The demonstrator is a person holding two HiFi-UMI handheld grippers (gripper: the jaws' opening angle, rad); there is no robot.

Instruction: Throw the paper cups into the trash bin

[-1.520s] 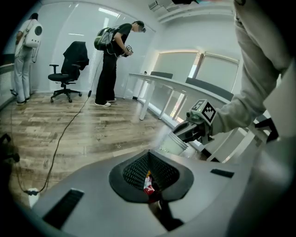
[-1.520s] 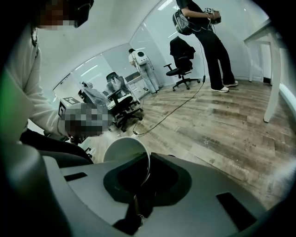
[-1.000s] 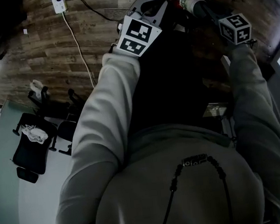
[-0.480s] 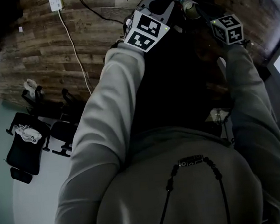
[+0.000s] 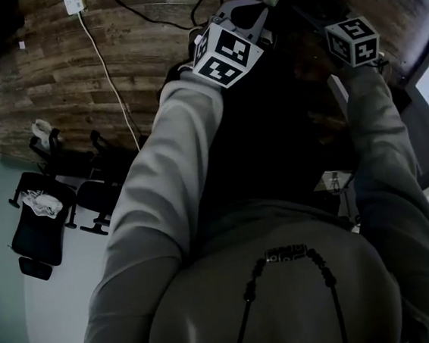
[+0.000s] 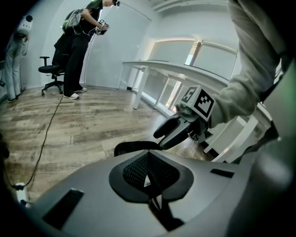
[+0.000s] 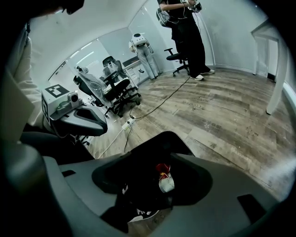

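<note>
Since the earlier frames the right gripper (image 7: 149, 184) has let go. Its jaws have just been opening and now stand spread wide with nothing pinched between them. The paper cup (image 7: 165, 180) that sat at its tip a second ago lies below the gap, white with a red band, down in the dark trash bin (image 5: 289, 14). In the head view the same cup shows among bright scraps at the bin's far side, beyond both marker cubes (image 5: 223, 52). To the left of the right gripper, the left gripper (image 6: 148, 175) hovers over the bin with its meshed pads pressed together, and nothing can be made out between them. Grey hoodie sleeves (image 5: 162, 180) run back from both tools to the person. Around the bin lies a wood-plank floor (image 5: 52, 77), crossed on the left by a white cable (image 5: 109, 79) from a power strip (image 5: 72, 0). Nearer on the left stand black office chairs (image 5: 48, 222). Far across the room a person in dark clothes (image 7: 185, 32) stands beside another chair.
</note>
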